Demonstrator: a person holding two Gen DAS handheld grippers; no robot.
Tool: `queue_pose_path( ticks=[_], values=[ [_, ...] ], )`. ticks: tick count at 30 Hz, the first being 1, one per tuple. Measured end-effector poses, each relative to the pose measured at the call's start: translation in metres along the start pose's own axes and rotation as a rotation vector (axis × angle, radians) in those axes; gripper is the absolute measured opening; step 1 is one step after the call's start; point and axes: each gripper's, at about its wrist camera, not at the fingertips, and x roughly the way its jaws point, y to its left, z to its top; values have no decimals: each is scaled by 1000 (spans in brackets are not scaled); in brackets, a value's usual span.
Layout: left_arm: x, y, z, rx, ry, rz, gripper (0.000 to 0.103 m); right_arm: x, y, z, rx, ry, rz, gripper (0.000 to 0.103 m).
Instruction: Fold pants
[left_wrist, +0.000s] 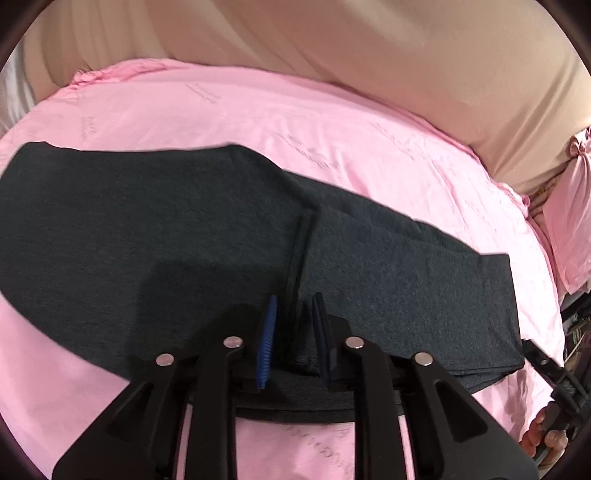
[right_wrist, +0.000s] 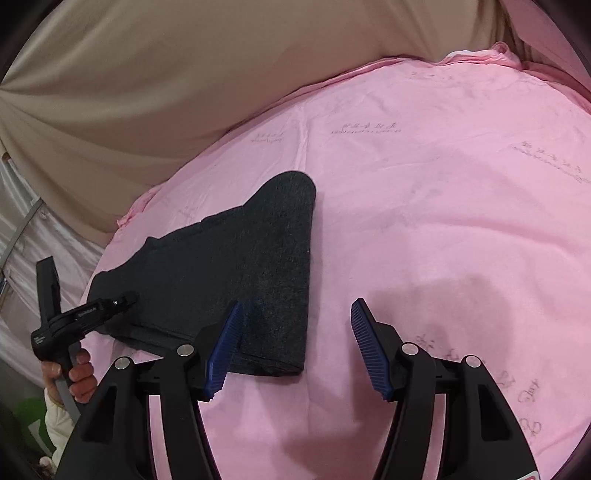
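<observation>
Dark grey pants (left_wrist: 184, 229) lie folded on the pink bed sheet (left_wrist: 258, 110), a doubled leg end (left_wrist: 424, 288) laid over them to the right. My left gripper (left_wrist: 293, 321) points down at their near edge. A hem ridge runs between its blue pads (left_wrist: 266, 339), which stand a narrow gap apart without pressing on the cloth. In the right wrist view the pants (right_wrist: 240, 266) lie left of centre. My right gripper (right_wrist: 295, 306) is open above the sheet (right_wrist: 424, 221) at their right edge, its left pad (right_wrist: 225, 343) over the cloth and nothing held.
A beige curtain (left_wrist: 369, 44) hangs behind the bed. A pink pillow (left_wrist: 569, 221) lies at the right in the left wrist view. A hand (right_wrist: 77, 376) holds the left gripper's handle (right_wrist: 74, 325) at the bed's left edge. Bare sheet spreads right of the pants.
</observation>
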Motion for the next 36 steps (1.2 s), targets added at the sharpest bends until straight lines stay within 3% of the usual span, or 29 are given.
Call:
queue_pose_path(
  ticks=[2,4,5,7,13,18,22,24,26,27,29,30,36],
  values=[
    [-16,17,3,-25,-42,10,44,8,4,-1,1,4,-1,61],
    [-30,44,9,-53,-77,21,55,11,10,0,-28,5,-25,57],
    [-37,53,8,-68,-93,35,57,14,13,0,-40,14,-23,46],
    [-47,82,10,-109,-117,72,57,18,16,0,-38,31,-16,41],
    [-74,204,8,-381,-161,156,60,22,28,-4,-76,8,-49,54],
    [-79,298,3,-642,-178,137,63,25,39,-6,-126,12,-82,66],
    [-71,322,9,-687,-197,121,63,27,42,-7,-136,12,-94,69],
    [-66,320,15,-670,-199,128,61,27,42,-7,-132,12,-85,71],
    [-62,319,20,-658,-197,158,41,27,42,-6,-130,11,-81,72],
    [-58,318,23,-642,-191,176,38,26,41,-6,-129,10,-78,72],
    [-59,316,22,-631,-210,188,16,25,39,-6,-120,7,-66,72],
    [-62,315,21,-629,-226,166,15,24,37,-6,-111,4,-54,72],
    [-89,283,34,-540,-298,199,13,20,28,-4,-84,-3,-15,72]
  ],
)
